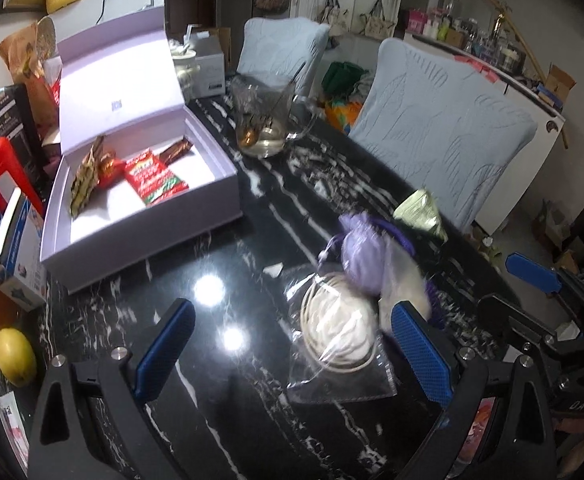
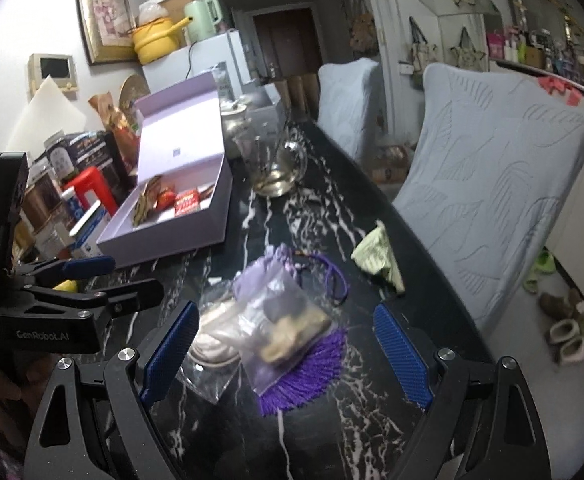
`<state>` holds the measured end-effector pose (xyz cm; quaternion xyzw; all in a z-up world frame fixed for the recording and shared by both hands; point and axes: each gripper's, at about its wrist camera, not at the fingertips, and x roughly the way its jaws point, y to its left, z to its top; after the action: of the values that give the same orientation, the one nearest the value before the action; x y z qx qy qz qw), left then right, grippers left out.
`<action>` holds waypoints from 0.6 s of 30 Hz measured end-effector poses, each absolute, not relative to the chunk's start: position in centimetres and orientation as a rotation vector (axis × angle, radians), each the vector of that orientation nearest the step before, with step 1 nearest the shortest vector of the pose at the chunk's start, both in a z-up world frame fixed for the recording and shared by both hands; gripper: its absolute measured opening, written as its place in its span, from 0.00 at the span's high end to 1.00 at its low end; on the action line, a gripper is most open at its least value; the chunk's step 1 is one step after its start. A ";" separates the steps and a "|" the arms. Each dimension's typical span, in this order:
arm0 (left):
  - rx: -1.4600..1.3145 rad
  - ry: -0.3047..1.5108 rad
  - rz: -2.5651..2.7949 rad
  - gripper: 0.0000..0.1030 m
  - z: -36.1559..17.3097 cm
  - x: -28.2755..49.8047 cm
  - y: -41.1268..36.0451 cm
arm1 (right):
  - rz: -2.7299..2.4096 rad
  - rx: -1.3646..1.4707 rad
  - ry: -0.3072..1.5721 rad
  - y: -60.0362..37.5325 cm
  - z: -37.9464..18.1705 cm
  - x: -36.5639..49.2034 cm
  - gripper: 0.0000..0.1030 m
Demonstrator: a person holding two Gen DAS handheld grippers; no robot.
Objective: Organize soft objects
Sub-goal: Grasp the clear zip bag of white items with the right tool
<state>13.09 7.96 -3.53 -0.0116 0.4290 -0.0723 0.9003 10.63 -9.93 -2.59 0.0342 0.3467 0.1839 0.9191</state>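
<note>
A heap of soft things lies on the black marble table (image 1: 219, 248). It holds a lavender drawstring pouch (image 1: 362, 260) (image 2: 269, 276), a clear bag with a coiled white cord (image 1: 338, 336) (image 2: 215, 340), a clear bag of dark and tan pieces (image 2: 287, 320) and a purple tassel (image 2: 308, 368). A pale green packet (image 1: 420, 212) (image 2: 376, 260) lies apart behind the heap. My left gripper (image 1: 292, 356) hovers open, and its right pad overlaps the heap's edge. My right gripper (image 2: 285, 360) is open over the tassel and bags. Neither holds anything.
An open lavender box (image 1: 139, 248) (image 2: 163, 240) with several snack packets sits at the left. Behind the heap stands a glass pitcher (image 1: 267, 120) (image 2: 279, 168). A lemon (image 1: 15, 356) and cluttered boxes crowd the left edge. Two covered chairs (image 1: 444, 132) (image 2: 492, 184) line the table's right side.
</note>
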 end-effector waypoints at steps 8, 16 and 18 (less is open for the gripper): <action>-0.062 0.971 -0.110 0.03 -5.7 13.7 9.0 | 0.456 0.010 0.788 -8.6 -5.6 12.1 0.07; -0.104 1.033 -0.091 0.03 -6.8 14.7 9.8 | 0.533 -0.121 0.766 -7.0 -7.0 14.1 0.02; -0.109 1.038 -0.087 0.03 -6.9 15.1 9.7 | 0.549 -0.135 0.773 -6.7 -7.4 14.8 0.02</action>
<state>15.08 9.70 -6.94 -0.0519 0.4956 -0.0416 0.8660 14.83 -6.66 -7.38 -0.0651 0.3719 0.2644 0.8874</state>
